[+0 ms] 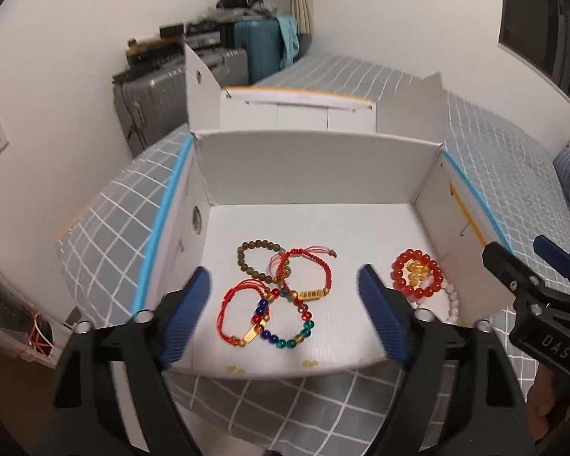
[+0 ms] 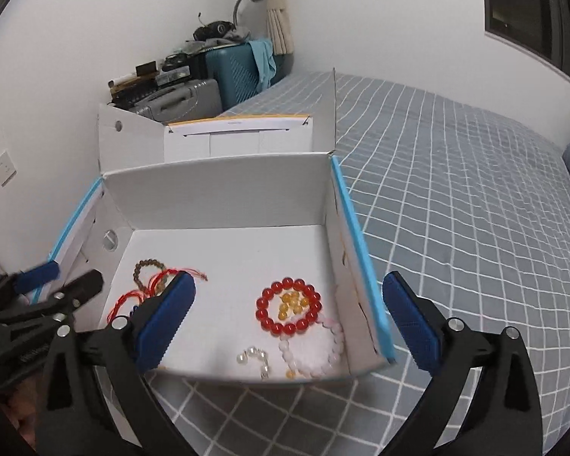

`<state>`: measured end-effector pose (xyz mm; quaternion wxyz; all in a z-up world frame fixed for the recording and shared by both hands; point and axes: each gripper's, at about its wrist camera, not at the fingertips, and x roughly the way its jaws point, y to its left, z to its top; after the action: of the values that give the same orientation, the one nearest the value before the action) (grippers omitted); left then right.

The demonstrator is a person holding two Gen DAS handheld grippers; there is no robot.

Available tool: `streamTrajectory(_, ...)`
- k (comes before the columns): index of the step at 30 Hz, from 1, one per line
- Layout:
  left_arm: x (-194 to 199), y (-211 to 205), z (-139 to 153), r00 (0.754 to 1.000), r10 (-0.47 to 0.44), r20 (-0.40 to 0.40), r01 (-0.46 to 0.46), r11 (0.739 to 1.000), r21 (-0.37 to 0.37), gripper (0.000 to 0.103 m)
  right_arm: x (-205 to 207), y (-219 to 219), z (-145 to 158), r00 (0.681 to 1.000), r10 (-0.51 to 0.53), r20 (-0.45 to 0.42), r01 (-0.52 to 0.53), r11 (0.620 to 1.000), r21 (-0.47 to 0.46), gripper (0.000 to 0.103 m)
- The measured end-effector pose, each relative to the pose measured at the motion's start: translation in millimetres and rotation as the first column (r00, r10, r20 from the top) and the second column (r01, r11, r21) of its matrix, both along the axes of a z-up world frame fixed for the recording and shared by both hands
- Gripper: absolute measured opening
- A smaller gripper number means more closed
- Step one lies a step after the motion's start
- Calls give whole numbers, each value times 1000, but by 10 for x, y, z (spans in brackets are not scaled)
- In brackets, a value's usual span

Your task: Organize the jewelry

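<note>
Both of your tools are empty at this moment: the left gripper (image 1: 285, 315) has its blue pads spread wide with nothing between them, and the right gripper (image 2: 288, 326) also stands wide apart and holds nothing. All the jewelry that I can see lies already inside the white cardboard box (image 1: 315, 167), which sits on the grey checked bedcover (image 2: 456, 228) with its lid folded back. It makes two groups on the box floor. On the left side are the brown bead bracelet (image 1: 255, 262), two red cord bracelets (image 1: 304, 269) with gold plates, and the multicolour glass bead bracelet (image 1: 288, 326); these overlap each other and look a little tangled. On the right side, near the wall with the blue edge, lies the red bead bracelet (image 2: 288, 306) with the small amber bead bracelet (image 2: 290, 304) inside its ring, and just beside it the pale pink bead bracelet (image 2: 323, 353) and a short pearl piece (image 2: 252, 357) close to the front wall. I see no jewelry on the bedcover outside the box, so my judgement is that the collecting part is finished or nearly finished. What may remain for you is to separate the overlapping pieces on the left, if a neater order is wanted, and perhaps to close the lid; the pictures cannot tell me if this is required.
</note>
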<state>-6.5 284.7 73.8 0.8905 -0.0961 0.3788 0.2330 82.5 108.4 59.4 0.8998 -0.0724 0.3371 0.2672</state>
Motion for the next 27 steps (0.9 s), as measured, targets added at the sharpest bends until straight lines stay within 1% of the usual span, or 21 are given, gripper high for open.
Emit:
streamTrajectory(1, -52, -19, 11, 1000, 8, 10, -8, 1000, 8, 91, -52, -32, 8, 1000, 5, 9, -5, 1000, -1, 95)
streamTrajectory(3, -165, -88, 4, 999, 31, 23, -32, 998, 46, 92, -143, -77, 3, 1000, 12, 25, -12, 1000, -9, 95)
streamTrajectory(5, -259, -141, -18, 999, 36, 29, -37, 997, 65, 97, -244, -144, -20, 999, 17, 30, -17, 1000, -7, 95)
streamTrajectory(9, -444, -159, -70, 998, 57, 40, -59, 997, 53, 97, -378, -233, -106, 1000, 29, 9, -29, 1000, -2, 95)
streamTrajectory(14, -553, -163, -140, 999, 47, 26, -48, 998, 31, 97, -421, -256, -200, 1000, 26, -17, -26, 1000, -7, 95)
streamTrajectory(27, -581, -196, -236, 999, 40, 5, -40, 999, 34, 97, -399, -264, -287, 999, 16, -32, -16, 1000, -14, 95)
